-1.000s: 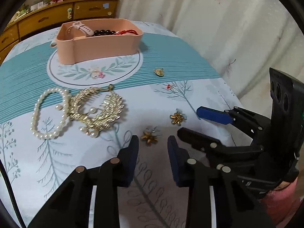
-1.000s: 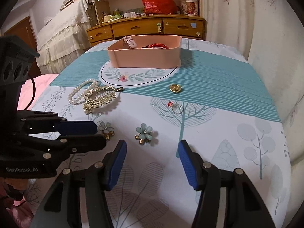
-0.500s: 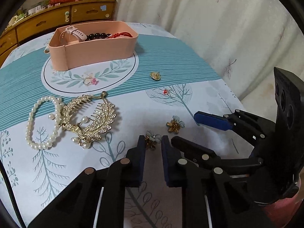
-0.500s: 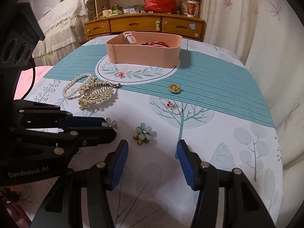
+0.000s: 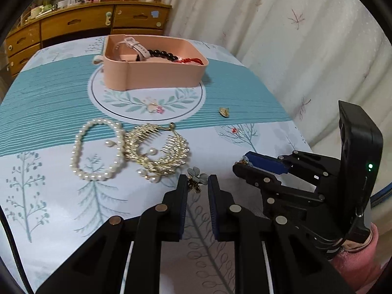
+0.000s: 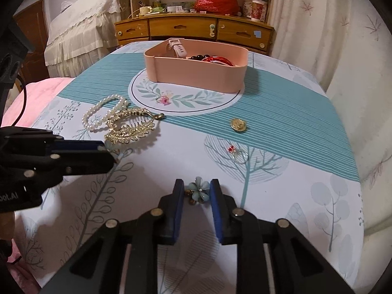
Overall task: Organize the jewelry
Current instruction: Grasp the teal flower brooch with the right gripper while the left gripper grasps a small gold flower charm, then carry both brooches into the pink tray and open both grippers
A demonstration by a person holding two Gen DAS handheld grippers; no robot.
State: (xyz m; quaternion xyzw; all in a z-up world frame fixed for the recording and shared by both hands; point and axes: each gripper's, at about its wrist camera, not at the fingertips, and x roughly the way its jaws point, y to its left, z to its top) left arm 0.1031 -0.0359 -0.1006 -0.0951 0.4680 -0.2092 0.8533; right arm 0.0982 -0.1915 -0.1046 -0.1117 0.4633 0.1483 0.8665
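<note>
I see open tablecloth [image 6: 306, 147] on my right side, crossed only by a gold brooch [image 6: 238, 125] and a small red ring [image 6: 231, 149]. To my left, a pearl bracelet [image 5: 98, 147] and gold hair comb [image 5: 159, 152] crowd the path. The pink tray [image 6: 196, 76] blocks the far centre.

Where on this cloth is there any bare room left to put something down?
The teal stripe right of the pink tray is bare down to the gold brooch, and so is the right edge past the red ring. It is crowded around the pearl bracelet and gold hair comb.
</note>
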